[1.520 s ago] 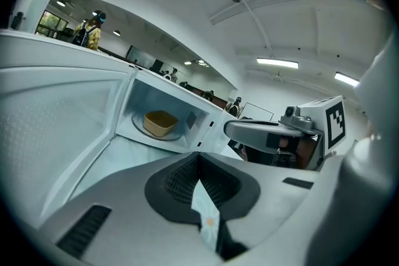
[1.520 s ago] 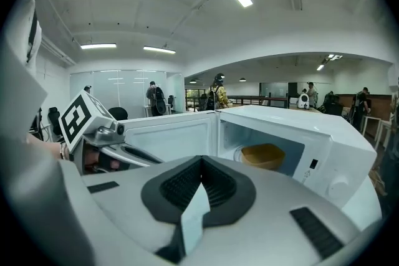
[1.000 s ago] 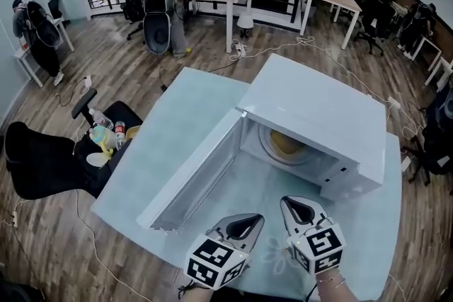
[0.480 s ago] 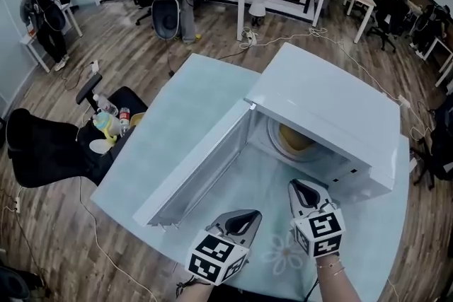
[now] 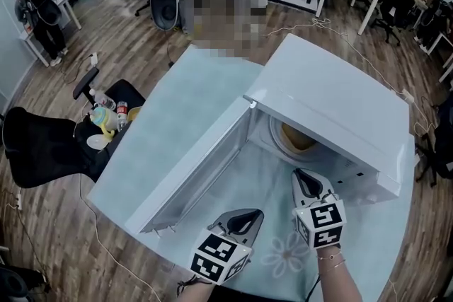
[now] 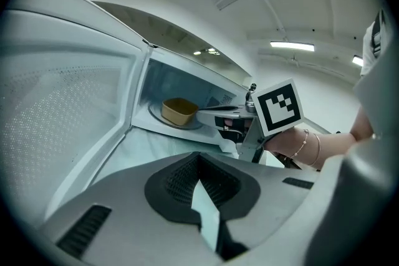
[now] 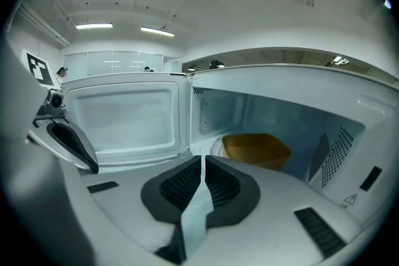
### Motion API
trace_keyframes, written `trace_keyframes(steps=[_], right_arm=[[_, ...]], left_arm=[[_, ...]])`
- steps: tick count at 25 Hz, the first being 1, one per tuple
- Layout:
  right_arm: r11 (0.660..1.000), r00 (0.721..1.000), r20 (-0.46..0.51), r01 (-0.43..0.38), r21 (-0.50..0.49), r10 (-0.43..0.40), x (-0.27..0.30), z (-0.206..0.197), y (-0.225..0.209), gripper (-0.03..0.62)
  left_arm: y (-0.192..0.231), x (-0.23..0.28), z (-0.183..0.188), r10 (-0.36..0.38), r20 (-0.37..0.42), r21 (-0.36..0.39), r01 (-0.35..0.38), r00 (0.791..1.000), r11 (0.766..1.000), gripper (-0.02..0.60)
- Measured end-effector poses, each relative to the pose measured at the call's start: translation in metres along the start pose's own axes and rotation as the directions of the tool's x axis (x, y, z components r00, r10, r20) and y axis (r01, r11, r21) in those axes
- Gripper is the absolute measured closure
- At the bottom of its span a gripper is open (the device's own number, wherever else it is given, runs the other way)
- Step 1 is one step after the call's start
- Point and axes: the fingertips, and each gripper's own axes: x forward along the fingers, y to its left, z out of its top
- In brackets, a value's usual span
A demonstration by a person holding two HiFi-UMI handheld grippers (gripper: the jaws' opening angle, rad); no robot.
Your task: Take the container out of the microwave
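A white microwave (image 5: 340,106) stands on the pale table (image 5: 170,117) with its door (image 5: 195,170) swung wide open to the left. Inside, a tan container (image 5: 297,140) rests on the turntable; it also shows as the container (image 7: 255,149) straight ahead and the container (image 6: 177,111) further off. My right gripper (image 5: 301,173) is shut and empty, its tip at the mouth of the cavity, short of the container. My left gripper (image 5: 253,214) is shut and empty too, lower over the table beside the door. The right gripper (image 6: 215,111) reaches toward the cavity.
A black chair (image 5: 42,148) with bottles and cups (image 5: 106,124) stands left of the table. The table's front edge (image 5: 134,230) runs just beyond the door's corner. Desks and chairs fill the far room. A person's wrist with a bracelet (image 6: 305,143) holds the right gripper.
My right gripper has moved forward to the microwave's opening. The left gripper has hardly moved. The head view has shifted a little nearer the microwave.
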Motion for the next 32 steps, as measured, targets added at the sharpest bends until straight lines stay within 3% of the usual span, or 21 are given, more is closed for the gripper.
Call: trace_keyframes(steps=[8,11,15,22,32], right_arm=[[0.991,0.999,-0.037,0.019,-0.133,-0.024,0.032,0.000,-0.010,0.579],[0.983,0.999,-0.044,0.013,-0.183,-0.022,0.043,0.002,-0.015,0.521],[0.960,0.997,-0.038,0.060,-0.273,-0.073,0.056,0.007,-0.029,0.516],[0.906,0.991,-0.086,0.055,-0.420,-0.100,0.078,0.004,-0.036,0.516],[0.896,0.983,-0.140,0.042,-0.443,-0.116,0.086,-0.010,-0.045,0.516]], left_arm=[[0.002,0.015,-0.020,-0.011,-0.042,-0.066,0.009,0.999,0.998,0.568],[0.000,0.017,-0.028,-0.021,-0.062,-0.084,0.016,0.998,0.996,0.568],[-0.001,0.021,-0.033,-0.025,-0.070,-0.092,0.018,0.997,0.996,0.568],[-0.001,0.023,-0.037,-0.011,-0.066,-0.113,0.004,0.998,0.994,0.568],[0.003,0.024,-0.038,-0.006,-0.069,-0.129,-0.003,0.998,0.992,0.568]])
